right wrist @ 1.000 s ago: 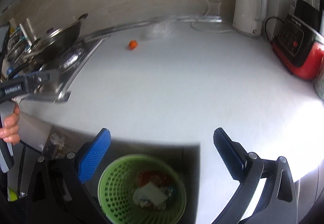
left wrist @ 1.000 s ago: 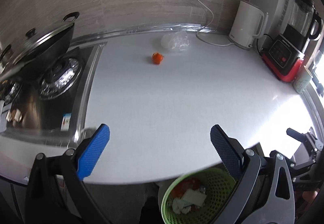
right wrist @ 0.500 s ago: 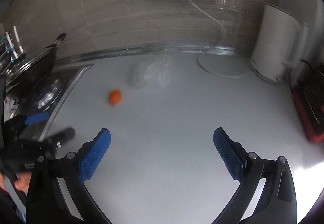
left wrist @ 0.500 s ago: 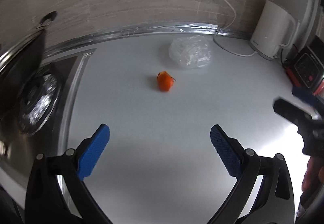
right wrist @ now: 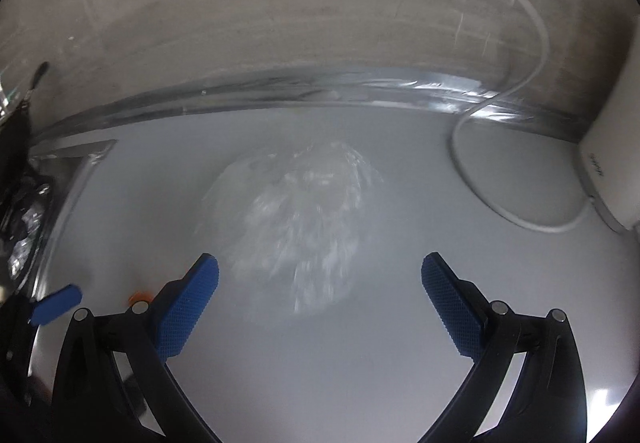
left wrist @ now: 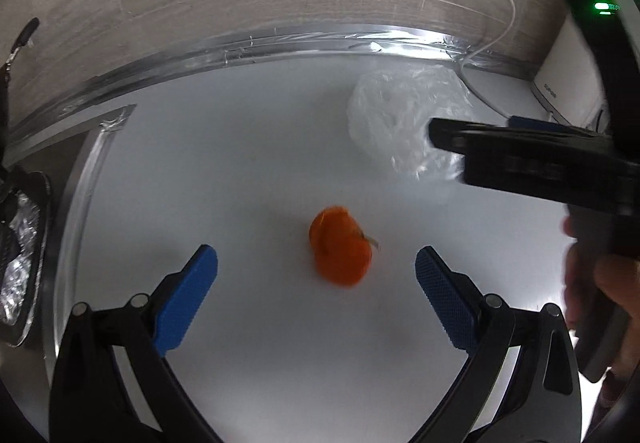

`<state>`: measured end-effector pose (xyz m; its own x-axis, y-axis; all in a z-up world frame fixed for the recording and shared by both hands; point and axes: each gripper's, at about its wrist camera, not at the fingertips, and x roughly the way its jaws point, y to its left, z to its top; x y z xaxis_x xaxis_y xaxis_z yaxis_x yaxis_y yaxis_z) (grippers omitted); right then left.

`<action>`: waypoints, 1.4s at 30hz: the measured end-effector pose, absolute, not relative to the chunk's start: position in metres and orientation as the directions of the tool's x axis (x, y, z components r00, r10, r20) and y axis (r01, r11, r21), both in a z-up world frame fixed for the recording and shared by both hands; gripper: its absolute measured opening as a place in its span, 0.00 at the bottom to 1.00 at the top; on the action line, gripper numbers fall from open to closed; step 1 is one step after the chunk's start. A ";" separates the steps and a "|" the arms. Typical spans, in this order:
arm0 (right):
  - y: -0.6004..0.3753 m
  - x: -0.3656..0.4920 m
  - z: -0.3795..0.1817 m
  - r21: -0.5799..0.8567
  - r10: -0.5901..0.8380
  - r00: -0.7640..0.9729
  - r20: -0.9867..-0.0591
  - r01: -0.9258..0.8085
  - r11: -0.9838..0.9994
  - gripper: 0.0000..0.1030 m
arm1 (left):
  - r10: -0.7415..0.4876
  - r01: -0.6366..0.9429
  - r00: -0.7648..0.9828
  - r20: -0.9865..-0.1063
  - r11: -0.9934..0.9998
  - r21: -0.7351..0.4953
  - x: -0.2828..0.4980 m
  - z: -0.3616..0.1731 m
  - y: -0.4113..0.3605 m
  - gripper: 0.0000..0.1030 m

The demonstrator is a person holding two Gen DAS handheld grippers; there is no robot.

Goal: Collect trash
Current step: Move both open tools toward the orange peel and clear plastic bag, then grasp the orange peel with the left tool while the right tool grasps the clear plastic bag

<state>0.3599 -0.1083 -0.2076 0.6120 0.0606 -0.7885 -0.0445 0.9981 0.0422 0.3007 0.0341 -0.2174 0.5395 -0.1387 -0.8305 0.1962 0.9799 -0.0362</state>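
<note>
Closing in on trash, left gripper (left wrist: 316, 271) spread around orange scrap (left wrist: 339, 251), right gripper (right wrist: 320, 279) spread before plastic bag (right wrist: 296, 227), needing lowering and pinching.

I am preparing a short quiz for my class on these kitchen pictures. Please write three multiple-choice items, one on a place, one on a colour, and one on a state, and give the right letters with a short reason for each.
1. Where does the orange scrap lie with respect to the left gripper?
A. on the countertop between its two fingers
B. inside the clear plastic bag
C. on the stove

2. What colour are the pads on the gripper fingers?
A. red
B. blue
C. yellow

3. In what state is the right gripper?
A. shut on the bag
B. shut on nothing
C. open, holding nothing

Answers:
1 A: the scrap sits on the white countertop, framed by both fingers, apart from the clear plastic bag.
2 B: the pads show blue in both wrist views.
3 C: its fingers stand wide apart, with the bag ahead on the counter, not clamped.
</note>
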 end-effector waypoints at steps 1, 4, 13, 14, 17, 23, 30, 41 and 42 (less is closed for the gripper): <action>-0.108 0.366 -0.211 0.045 0.061 0.605 -0.794 -0.042 0.998 0.98 | -0.141 0.195 0.540 -0.830 0.980 -0.039 0.305 -0.219 0.033 0.92; -0.105 0.379 -0.220 0.059 0.070 0.595 -0.801 -0.038 0.998 0.98 | -0.145 0.195 0.540 -0.829 0.980 -0.045 0.312 -0.222 0.029 0.88; -0.099 0.402 -0.234 0.074 0.088 0.577 -0.812 -0.048 0.996 0.98 | -0.148 0.186 0.523 -0.839 0.981 -0.057 0.323 -0.234 0.028 0.74; -0.099 0.403 -0.235 0.075 0.090 0.577 -0.812 -0.049 0.996 0.98 | -0.148 0.187 0.522 -0.840 0.981 -0.057 0.323 -0.235 0.028 0.73; -0.099 0.405 -0.234 0.088 0.101 0.581 -0.808 -0.051 0.995 0.98 | -0.150 0.187 0.514 -0.844 0.980 -0.060 0.325 -0.240 0.028 0.64; -0.099 0.409 -0.233 0.111 0.126 0.584 -0.802 -0.060 0.992 0.98 | -0.149 0.194 0.523 -0.839 0.980 -0.054 0.320 -0.243 0.025 0.53; -0.093 0.413 -0.230 0.095 0.131 0.608 -0.783 -0.092 0.991 0.92 | -0.154 0.200 0.531 -0.833 0.978 -0.053 0.315 -0.243 0.026 0.30; -0.092 0.408 -0.230 0.141 0.180 0.605 -0.776 -0.112 0.984 0.17 | -0.199 0.231 0.543 -0.816 0.969 -0.083 0.303 -0.237 0.040 0.24; -0.093 0.404 -0.227 0.140 0.179 0.609 -0.773 -0.112 0.984 0.17 | -0.199 0.232 0.546 -0.814 0.969 -0.082 0.301 -0.236 0.042 0.23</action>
<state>0.4039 -0.0930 -0.2273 0.6088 0.1788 -0.7729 -0.1115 0.9839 0.1398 0.3013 0.0422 -0.2364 0.5455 -0.1990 -0.8141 0.2315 0.9694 -0.0818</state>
